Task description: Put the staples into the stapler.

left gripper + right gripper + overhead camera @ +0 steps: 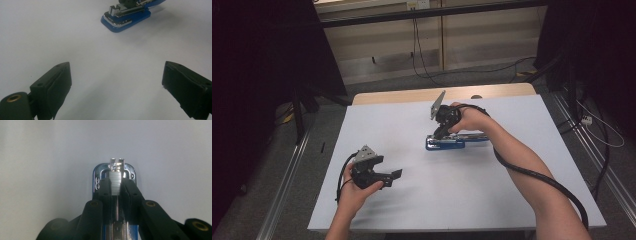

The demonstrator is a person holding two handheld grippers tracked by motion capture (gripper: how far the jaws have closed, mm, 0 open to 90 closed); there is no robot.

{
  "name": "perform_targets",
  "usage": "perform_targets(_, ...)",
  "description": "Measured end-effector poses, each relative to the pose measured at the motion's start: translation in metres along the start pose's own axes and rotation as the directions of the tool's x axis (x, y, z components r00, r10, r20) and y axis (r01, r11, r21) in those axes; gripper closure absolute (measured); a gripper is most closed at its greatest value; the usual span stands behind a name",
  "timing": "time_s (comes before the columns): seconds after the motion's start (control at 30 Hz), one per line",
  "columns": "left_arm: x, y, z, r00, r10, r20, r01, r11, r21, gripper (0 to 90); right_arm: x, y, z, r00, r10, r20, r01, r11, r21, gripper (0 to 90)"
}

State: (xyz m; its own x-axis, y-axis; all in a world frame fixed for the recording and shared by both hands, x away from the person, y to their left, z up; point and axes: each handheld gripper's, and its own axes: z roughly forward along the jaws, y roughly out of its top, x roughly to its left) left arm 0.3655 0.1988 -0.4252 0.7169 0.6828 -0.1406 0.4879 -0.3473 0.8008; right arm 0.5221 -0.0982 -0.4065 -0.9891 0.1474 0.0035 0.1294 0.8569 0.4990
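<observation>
**Ana:** Near the middle of the white table, a little toward its far side, lies the blue stapler. It rests flat on its base, long axis running across the table in the high view.

**Ben:** And the right gripper?

**Ana:** It comes down on the stapler from above. In the right gripper view its two black jaws stand close together, clamped on the narrow ribbed metal piece at the stapler's front end, one pad on each side. So it is grasping the stapler's metal inner part, with the chrome front plate and blue base showing just beyond the tips.

**Ben:** Is the stapler lifted?

**Ana:** No, in the left gripper view the stapler's blue base sits on the table surface with its shadow right beneath it.

**Ben:** What about the left gripper?

**Ana:** It is well apart from the stapler, nearer the person's side and to the left. The left hand holds it low over the table, pointing toward the stapler. Its jaws are spread wide with nothing between them but bare table; it is released.

**Ben:** Anything else around?

**Ana:** A black cable trails from the right gripper along the forearm. Beyond the table are floor and hanging wires.
</observation>
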Motion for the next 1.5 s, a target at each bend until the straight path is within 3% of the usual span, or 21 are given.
perform_targets(0.87,0.0,0.0,0.0,1.0,0.003,0.001,-0.003,1.0,-0.001,9.0,-0.003,-0.001,-0.003,1.0,0.004,0.001,-0.004,1.0,-0.004,79.0)
perform_targets(1.27,0.001,0.0,0.001,1.0,0.003,0.001,-0.003,1.0,0.002,9.0,-0.002,0.002,0.003,1.0,0.004,0.003,-0.004,1.0,0.005,79.0)
perform_targets(1.5,0.001,0.0,0.001,1.0,0.003,0.0,-0.003,1.0,0.002,9.0,-0.001,0.007,0.008,0.9999,0.015,0.007,-0.015,0.9998,-0.016,78.8)
